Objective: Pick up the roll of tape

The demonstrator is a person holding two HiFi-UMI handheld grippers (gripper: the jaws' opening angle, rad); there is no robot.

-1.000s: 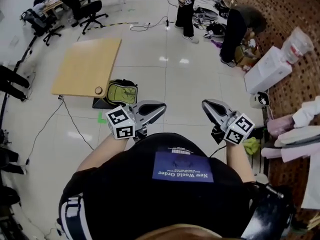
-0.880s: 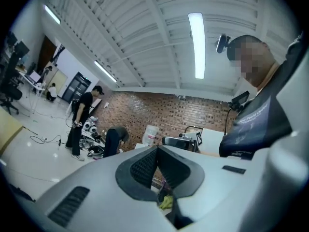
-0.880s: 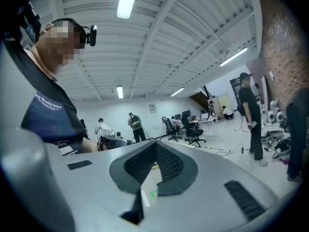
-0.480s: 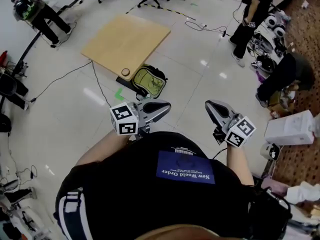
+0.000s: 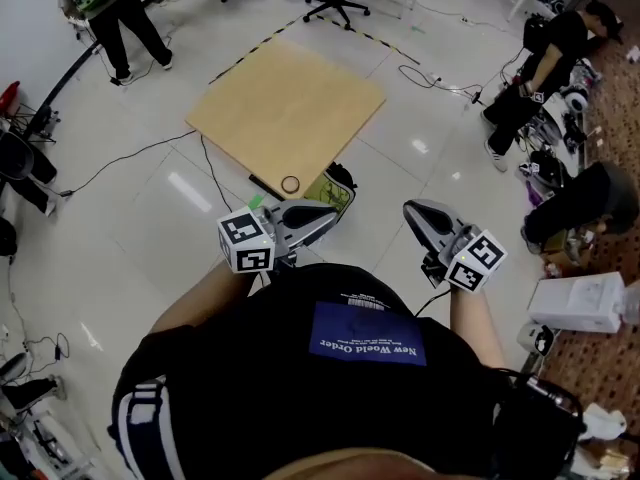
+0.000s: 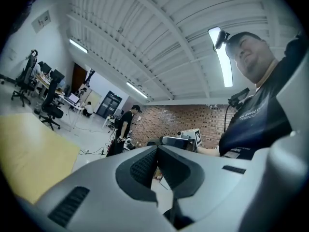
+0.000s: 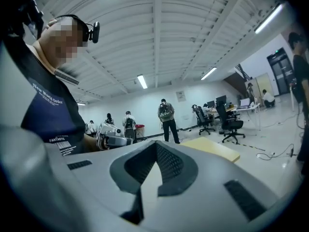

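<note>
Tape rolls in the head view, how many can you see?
1: the roll of tape sits at the near corner of the wooden board, beside the green bag. Others may be hidden.

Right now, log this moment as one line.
left gripper: shut, empty | right gripper: shut, empty | tape roll: on table corner, untouched

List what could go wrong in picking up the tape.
The roll of tape lies by the wooden table's near corner, so a nudge might knock it off. Both the left hand-held gripper and right hand-held gripper are shut and must open first. The backpack and floor cable could trip the person.
</note>
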